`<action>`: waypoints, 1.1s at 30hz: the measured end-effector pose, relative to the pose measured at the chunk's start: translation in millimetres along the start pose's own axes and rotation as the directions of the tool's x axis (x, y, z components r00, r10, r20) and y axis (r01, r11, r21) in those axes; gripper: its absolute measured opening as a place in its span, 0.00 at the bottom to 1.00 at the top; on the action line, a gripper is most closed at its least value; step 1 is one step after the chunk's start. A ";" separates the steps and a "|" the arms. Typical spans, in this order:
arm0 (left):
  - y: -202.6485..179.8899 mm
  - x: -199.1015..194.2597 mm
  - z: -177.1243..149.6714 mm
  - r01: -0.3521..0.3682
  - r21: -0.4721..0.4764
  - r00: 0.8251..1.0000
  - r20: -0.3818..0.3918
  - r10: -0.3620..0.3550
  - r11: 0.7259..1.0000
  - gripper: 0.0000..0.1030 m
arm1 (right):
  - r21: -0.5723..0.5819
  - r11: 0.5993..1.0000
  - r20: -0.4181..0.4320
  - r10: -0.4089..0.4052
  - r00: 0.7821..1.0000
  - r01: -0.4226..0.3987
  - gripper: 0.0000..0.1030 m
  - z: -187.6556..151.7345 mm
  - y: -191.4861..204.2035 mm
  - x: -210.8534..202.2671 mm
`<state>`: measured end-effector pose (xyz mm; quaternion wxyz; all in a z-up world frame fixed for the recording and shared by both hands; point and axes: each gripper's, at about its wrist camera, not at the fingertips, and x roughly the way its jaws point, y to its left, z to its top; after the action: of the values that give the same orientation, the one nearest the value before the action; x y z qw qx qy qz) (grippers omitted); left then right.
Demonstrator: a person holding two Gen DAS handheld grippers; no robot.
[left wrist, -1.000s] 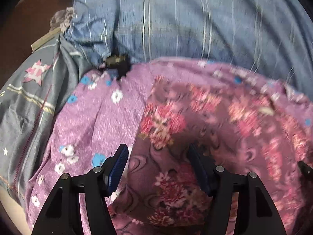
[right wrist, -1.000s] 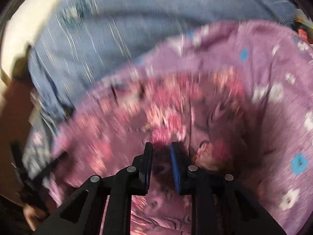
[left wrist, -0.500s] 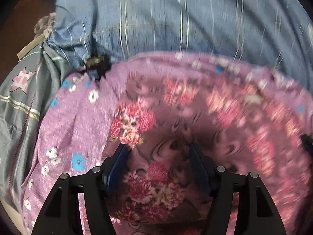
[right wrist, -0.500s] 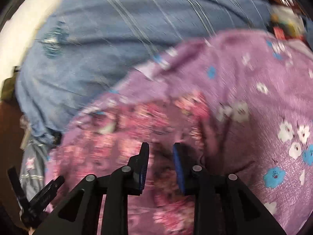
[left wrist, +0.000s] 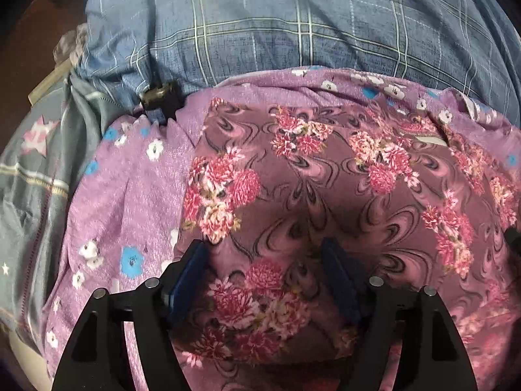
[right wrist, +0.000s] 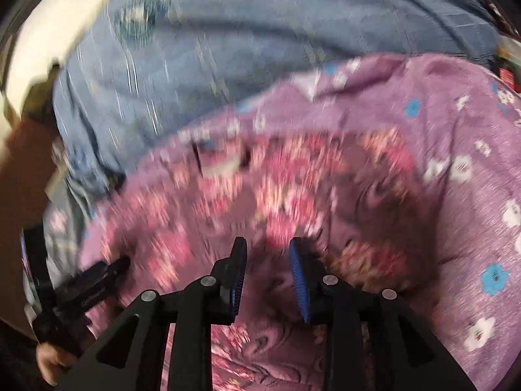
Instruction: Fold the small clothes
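Purple flowered cloth [left wrist: 309, 202] lies flat on a lilac garment [left wrist: 130, 202] over the blue checked sheet [left wrist: 293, 16] — apparently just laid down. Both grippers are letting go: left gripper [left wrist: 263, 260] wide and opening, right gripper [right wrist: 267, 267] narrower, opening, neither pinching fabric. Two grippers, two purple pieces — one star-printed grey garment [left wrist: 32, 169] beside them

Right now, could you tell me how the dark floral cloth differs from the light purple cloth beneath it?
The dark floral cloth carries big pink flower clusters on swirls; the light purple cloth has small white and blue flowers. The dark floral cloth lies on top, the light purple cloth spreads wider beneath. Both are purple-toned florals.
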<state>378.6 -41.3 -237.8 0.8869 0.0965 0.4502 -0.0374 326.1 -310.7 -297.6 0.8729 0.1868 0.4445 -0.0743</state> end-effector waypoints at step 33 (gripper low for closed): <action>-8.3 -45.0 -13.6 -0.082 0.013 0.987 0.137 0.080 0.997 0.98 | -0.237 0.965 0.094 -0.089 0.992 0.109 0.34 -22.9 47.6 -22.2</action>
<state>339.9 -47.5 -210.5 0.9155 0.1204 0.3837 -0.0121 309.9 -258.8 -279.6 0.9020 0.0533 0.4226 -0.0709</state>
